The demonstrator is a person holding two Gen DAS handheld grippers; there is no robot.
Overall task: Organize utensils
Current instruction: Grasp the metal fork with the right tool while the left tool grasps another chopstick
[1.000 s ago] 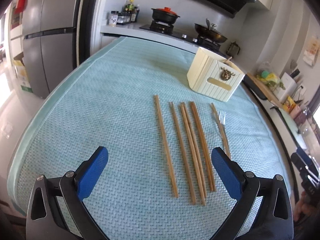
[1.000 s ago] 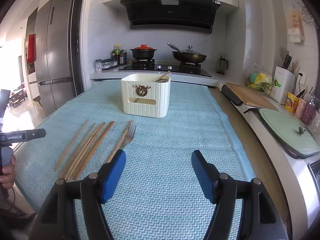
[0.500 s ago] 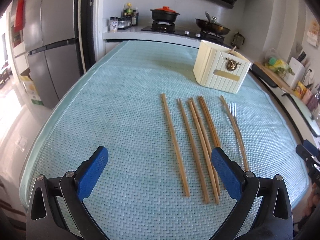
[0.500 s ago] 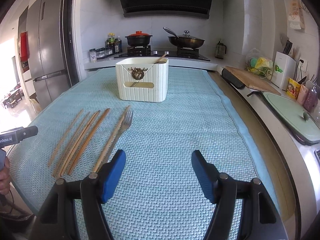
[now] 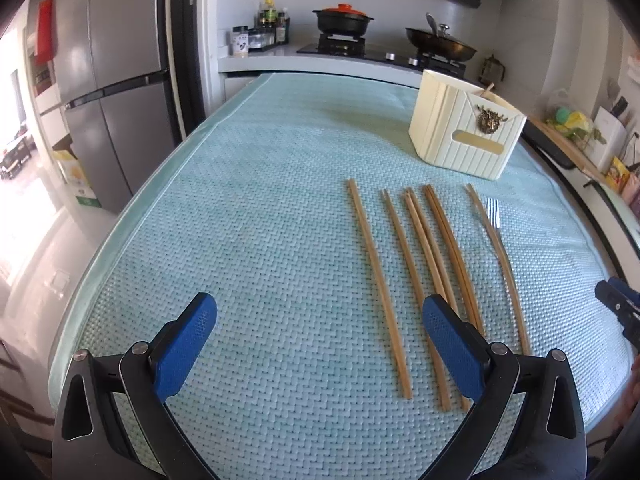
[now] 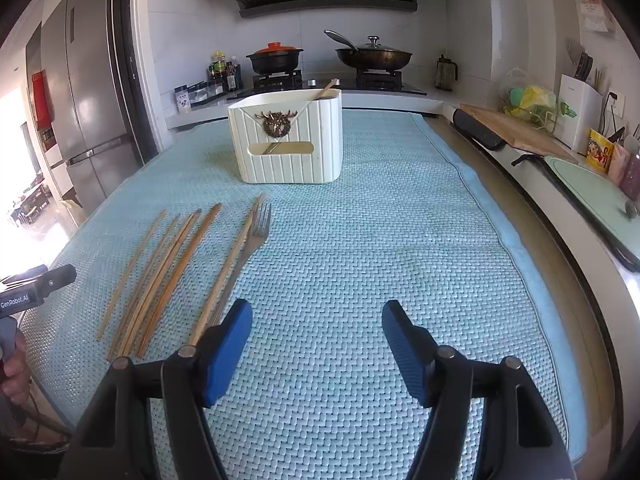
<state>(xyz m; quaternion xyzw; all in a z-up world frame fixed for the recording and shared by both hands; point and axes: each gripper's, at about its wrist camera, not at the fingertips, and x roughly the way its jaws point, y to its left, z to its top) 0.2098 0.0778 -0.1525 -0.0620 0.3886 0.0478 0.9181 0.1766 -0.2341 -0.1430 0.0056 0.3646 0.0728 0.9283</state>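
Note:
Several wooden chopsticks point(image 5: 416, 264) lie side by side on the teal woven mat point(image 5: 260, 220), with a metal fork point(image 5: 493, 216) beside the rightmost one. A cream ribbed utensil holder point(image 5: 464, 140) stands behind them with a wooden handle sticking out. My left gripper point(image 5: 320, 308) is open above the mat, its right pad over the chopsticks' near ends. My right gripper point(image 6: 316, 312) hovers to the right of the fork point(image 6: 256, 232) and chopsticks point(image 6: 168, 268), in front of the holder point(image 6: 288, 144). Its jaws are closing with nothing between them.
Behind the mat is a stove with a black pot point(image 6: 274, 58) and a lidded pan point(image 6: 374, 56). A fridge point(image 5: 108, 92) stands at the left. A cutting board point(image 6: 516, 130) and a green lidded tray point(image 6: 592, 188) line the counter to the right.
The right gripper has sunk toward the mat, closer to the fork's handle. The left gripper has turned a little, so the chopsticks sit further right and straighter in its view.

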